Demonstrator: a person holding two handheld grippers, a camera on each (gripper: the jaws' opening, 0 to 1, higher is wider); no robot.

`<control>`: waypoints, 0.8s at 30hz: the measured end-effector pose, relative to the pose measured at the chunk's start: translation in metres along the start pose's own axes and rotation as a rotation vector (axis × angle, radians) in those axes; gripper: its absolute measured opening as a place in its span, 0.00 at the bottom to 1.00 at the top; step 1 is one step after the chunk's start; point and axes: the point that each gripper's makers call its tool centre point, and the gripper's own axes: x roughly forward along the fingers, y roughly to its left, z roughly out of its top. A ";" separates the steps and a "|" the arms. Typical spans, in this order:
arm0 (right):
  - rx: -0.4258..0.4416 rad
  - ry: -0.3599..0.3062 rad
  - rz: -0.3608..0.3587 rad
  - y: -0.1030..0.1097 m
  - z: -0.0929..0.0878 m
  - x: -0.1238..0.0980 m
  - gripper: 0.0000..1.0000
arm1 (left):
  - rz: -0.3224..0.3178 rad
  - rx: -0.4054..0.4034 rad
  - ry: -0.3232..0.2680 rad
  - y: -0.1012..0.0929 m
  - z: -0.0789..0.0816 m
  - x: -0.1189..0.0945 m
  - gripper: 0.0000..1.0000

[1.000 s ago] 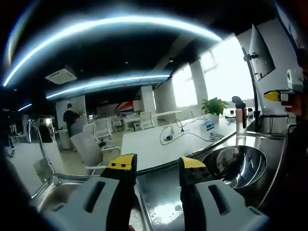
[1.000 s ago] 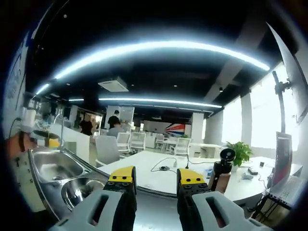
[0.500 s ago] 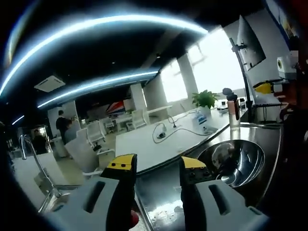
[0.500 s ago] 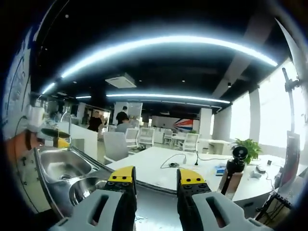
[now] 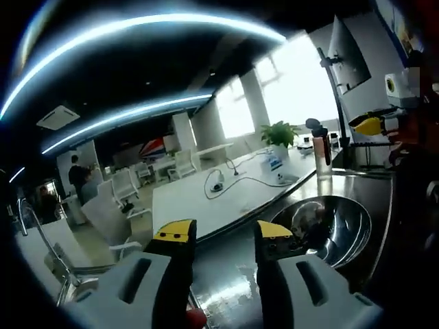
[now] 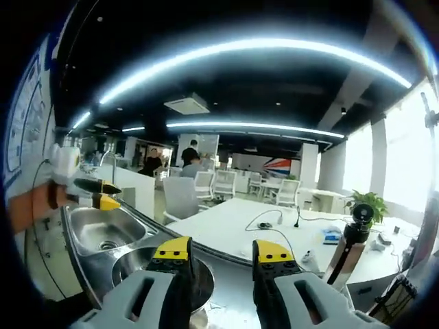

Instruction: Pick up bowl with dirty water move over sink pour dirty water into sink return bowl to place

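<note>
A shiny steel bowl (image 5: pixel 330 232) sits on the steel counter, to the right of my left gripper (image 5: pixel 224 232), which is open and holds nothing. I cannot tell whether the bowl holds water. In the right gripper view the same bowl (image 6: pixel 134 264) lies low, partly behind the left jaw of my right gripper (image 6: pixel 222 250), which is also open and empty. The steel sink (image 6: pixel 101 232) lies just left of the bowl. The other gripper (image 6: pixel 92 193) hovers over the sink's left side. In the left gripper view the other gripper (image 5: pixel 370 125) shows at the right edge.
A curved faucet (image 5: pixel 33 236) rises at the sink's corner (image 5: pixel 75 291). A dark bottle (image 6: pixel 346 245) stands on the counter to the right. Beyond the counter is a white table (image 6: pixel 240 236) with cables, chairs, a plant (image 6: pixel 370 203) and people far off.
The left gripper view has swung right, so the sink slips out at the left and the bowl sits nearer the middle. The right gripper view has swung left and down, so sink and bowl look larger.
</note>
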 end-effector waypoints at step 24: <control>-0.087 0.172 0.057 0.013 -0.026 0.031 0.29 | -0.155 0.066 0.181 -0.039 -0.021 0.040 0.33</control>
